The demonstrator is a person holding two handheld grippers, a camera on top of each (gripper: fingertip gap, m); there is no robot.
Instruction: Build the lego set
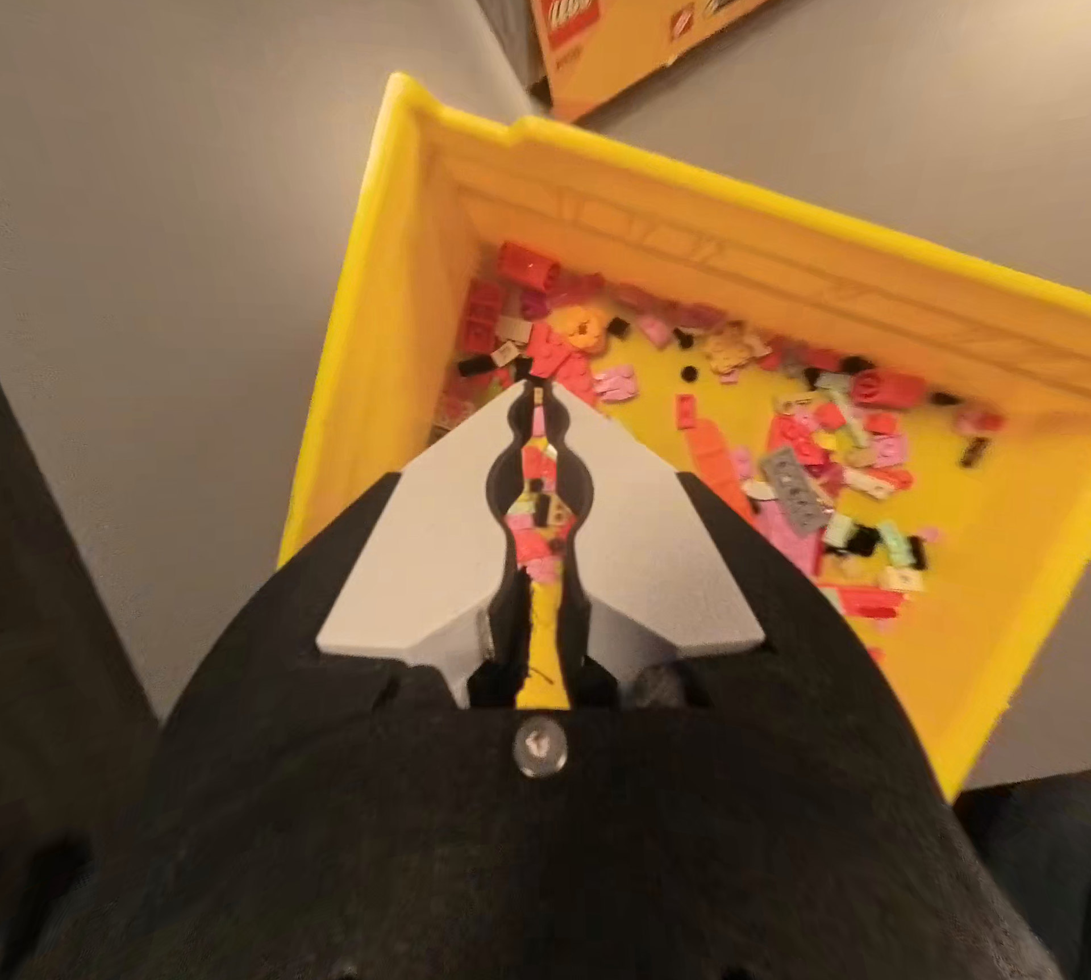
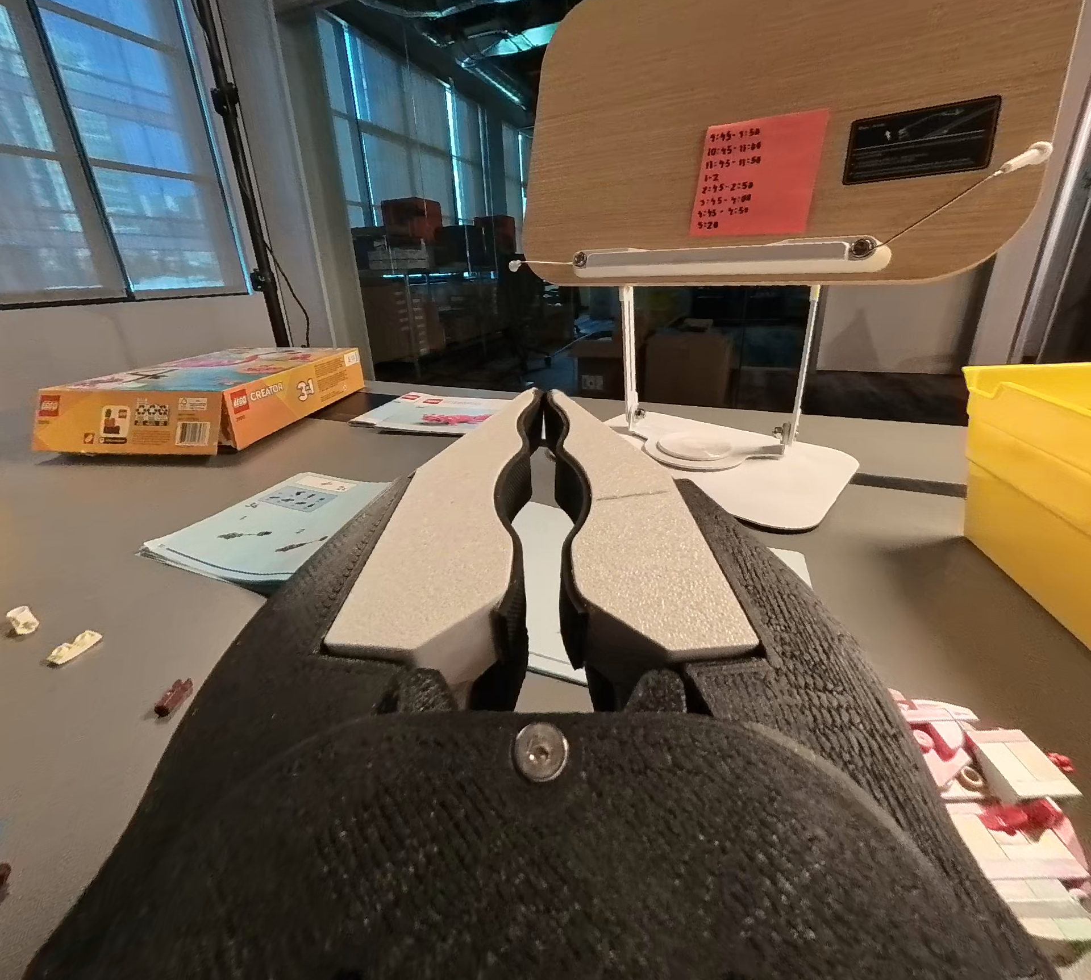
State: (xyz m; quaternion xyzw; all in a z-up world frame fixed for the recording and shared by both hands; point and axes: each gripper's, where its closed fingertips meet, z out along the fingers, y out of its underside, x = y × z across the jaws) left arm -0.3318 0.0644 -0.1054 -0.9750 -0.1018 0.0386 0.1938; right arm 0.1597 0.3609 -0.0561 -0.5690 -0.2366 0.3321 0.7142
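My left gripper (image 1: 538,391) hangs over the near left part of a yellow bin (image 1: 767,196) that holds several loose red, pink, orange, black and grey bricks (image 1: 826,456). Its fingers are closed, and a tiny cream piece (image 1: 538,395) sits pinched between the tips above the pile; the picture is blurred. My right gripper (image 2: 544,397) is shut with its tips together and nothing between them. It is held above the grey table (image 2: 118,568) and points at a wooden book stand (image 2: 797,125).
An orange toy box (image 2: 195,403) lies at the far left and also shows in the left wrist view (image 1: 649,7). Instruction booklets (image 2: 260,532) (image 2: 437,411) lie ahead. A yellow bin (image 2: 1027,479) stands at the right, a pink-and-white brick build (image 2: 1003,810) at the near right, and small loose pieces (image 2: 74,646) at the left. There is about 60 centimetres between the tips of the two grippers.
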